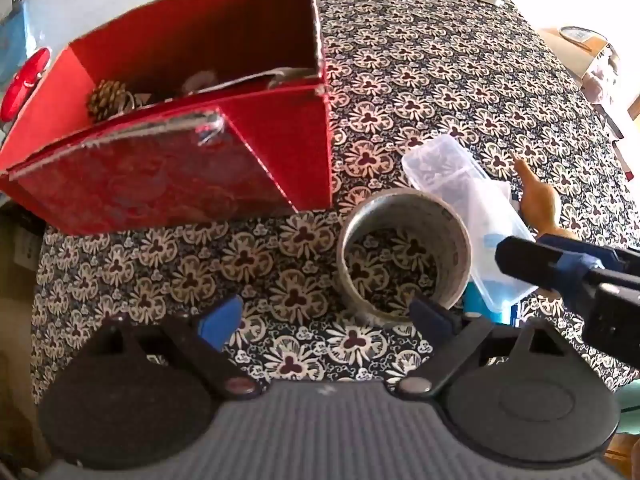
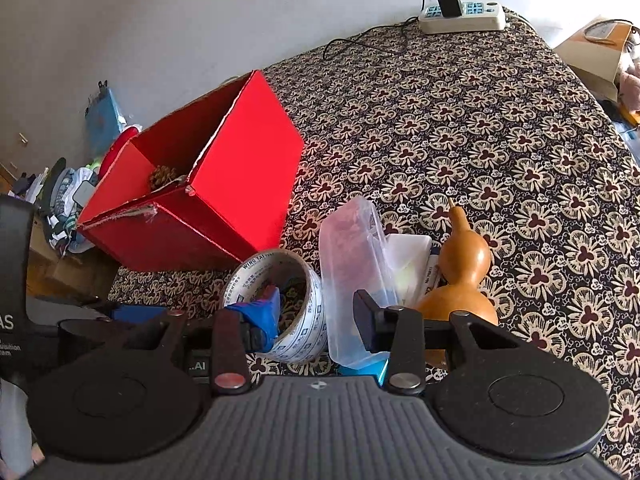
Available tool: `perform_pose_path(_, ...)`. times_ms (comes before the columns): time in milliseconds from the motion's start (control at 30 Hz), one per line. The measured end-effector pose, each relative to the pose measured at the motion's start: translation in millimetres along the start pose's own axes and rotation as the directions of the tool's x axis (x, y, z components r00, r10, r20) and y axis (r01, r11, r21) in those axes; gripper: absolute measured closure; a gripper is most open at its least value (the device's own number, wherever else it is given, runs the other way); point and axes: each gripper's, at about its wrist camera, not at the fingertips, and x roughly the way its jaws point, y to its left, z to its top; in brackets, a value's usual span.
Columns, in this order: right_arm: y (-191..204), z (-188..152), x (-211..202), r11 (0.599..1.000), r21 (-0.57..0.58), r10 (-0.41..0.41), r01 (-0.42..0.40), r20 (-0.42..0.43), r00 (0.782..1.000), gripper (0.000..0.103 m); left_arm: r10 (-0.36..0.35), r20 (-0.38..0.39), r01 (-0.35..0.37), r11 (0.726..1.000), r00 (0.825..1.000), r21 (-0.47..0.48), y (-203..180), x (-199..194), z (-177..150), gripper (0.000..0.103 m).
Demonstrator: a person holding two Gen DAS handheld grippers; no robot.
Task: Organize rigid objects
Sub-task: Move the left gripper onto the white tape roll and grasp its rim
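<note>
On the floral-patterned surface (image 2: 500,128), the left hand-held gripper (image 1: 326,316) has its fingers spread apart, one blue pad reaching the near rim of the packing tape roll (image 1: 404,256). The right hand-held gripper (image 2: 316,316) also stands apart, flanking the clear plastic case (image 2: 354,280), which leans beside the tan gourd (image 2: 462,276). The red cardboard box (image 1: 168,136) behind holds a pine cone (image 1: 107,98).
</note>
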Motion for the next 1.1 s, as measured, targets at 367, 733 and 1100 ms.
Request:
perform_pose_path(367, 1.2, 1.1, 5.0, 1.000, 0.000, -0.001, 0.001, -0.005, 1.000, 0.080, 0.003, -0.002, -0.003, 1.000, 1.000, 0.008, -2.0, -0.2, 3.4, 0.010)
perform_pose_path(733, 4.4, 5.4, 7.7, 1.000, -0.019, -0.002, 0.002, -0.003, 1.000, 0.080, -0.009, 0.018, 0.009, 1.000, 1.000, 0.010, 1.8, 5.3, 3.2, 0.010)
perform_pose_path(1100, 4.5, 8.1, 9.8, 1.000, -0.028, -0.001, 0.001, -0.003, 1.000, 0.080, -0.022, 0.029, 0.022, 1.000, 0.999, -0.002, -2.1, 6.7, 4.2, 0.010)
